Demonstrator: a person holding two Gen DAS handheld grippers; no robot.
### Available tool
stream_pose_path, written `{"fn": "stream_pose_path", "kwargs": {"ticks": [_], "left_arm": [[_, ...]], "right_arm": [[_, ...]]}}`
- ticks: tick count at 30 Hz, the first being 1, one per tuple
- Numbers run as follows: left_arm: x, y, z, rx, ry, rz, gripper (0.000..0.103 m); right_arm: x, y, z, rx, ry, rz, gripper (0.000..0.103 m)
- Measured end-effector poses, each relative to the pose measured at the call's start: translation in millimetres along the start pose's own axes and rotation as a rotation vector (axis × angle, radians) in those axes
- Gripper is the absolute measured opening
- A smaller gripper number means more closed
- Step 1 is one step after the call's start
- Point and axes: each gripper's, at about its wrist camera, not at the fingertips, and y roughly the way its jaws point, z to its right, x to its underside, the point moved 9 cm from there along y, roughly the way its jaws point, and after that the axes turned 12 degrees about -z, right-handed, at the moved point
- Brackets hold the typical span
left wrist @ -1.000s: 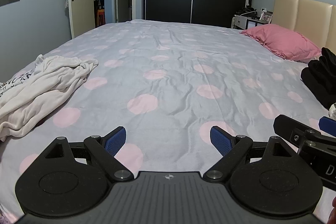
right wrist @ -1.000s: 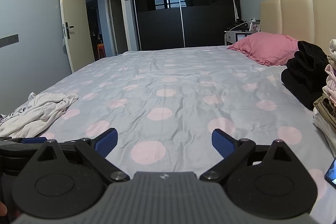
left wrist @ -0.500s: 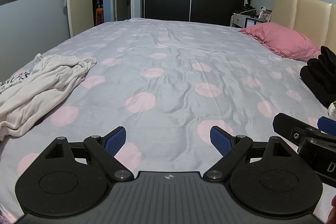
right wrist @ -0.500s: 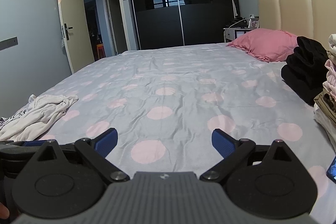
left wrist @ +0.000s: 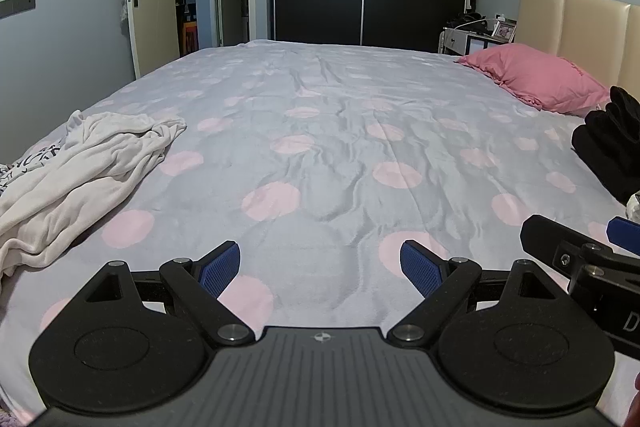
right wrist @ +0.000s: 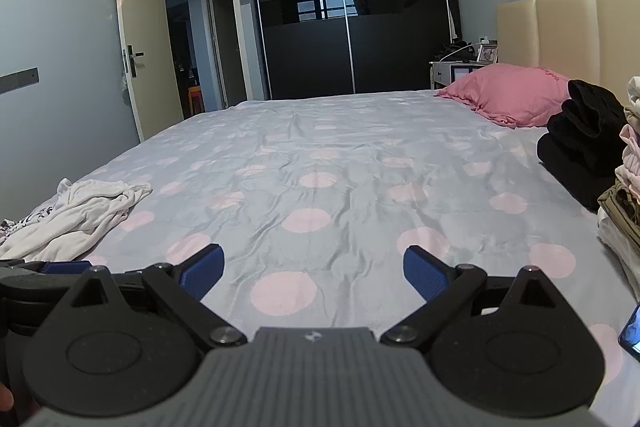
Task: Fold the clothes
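A crumpled white garment (left wrist: 84, 167) (right wrist: 84, 215) lies on the left side of the bed, with a black-printed white piece (left wrist: 24, 163) beside it. My left gripper (left wrist: 320, 263) hovers open over the bedspread, nothing between its blue pads, the garment off to its left. My right gripper (right wrist: 314, 269) is also open and empty above the bedspread. Part of the right gripper (left wrist: 588, 255) shows at the right edge of the left wrist view. On the right stands a stack of folded clothes (right wrist: 624, 179) with a black pile (right wrist: 580, 147) (left wrist: 612, 143) behind it.
The bed carries a grey bedspread with pink dots (left wrist: 328, 131) (right wrist: 320, 163) and a pink pillow (left wrist: 536, 77) (right wrist: 504, 95) by the beige headboard (right wrist: 560, 31). A phone (right wrist: 632, 333) lies at the near right. A dark wardrobe (right wrist: 348, 3) and an open door (right wrist: 136, 39) stand beyond.
Both cameras have tilted or lowered a little, so the bed sits slightly lower in view. Both grippers stay open; the clothes have not moved.
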Motion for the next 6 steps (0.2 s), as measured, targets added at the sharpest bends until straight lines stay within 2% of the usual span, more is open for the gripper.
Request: {"fn": "stream_pose_path", "kwargs": {"ticks": [6], "left_arm": [[0.1, -0.9, -1.7, 0.007, -0.002, 0.000, 0.088]], "right_arm": [[0.4, -1.9, 0.2, -0.007, 0.000, 0.000, 0.098]]}}
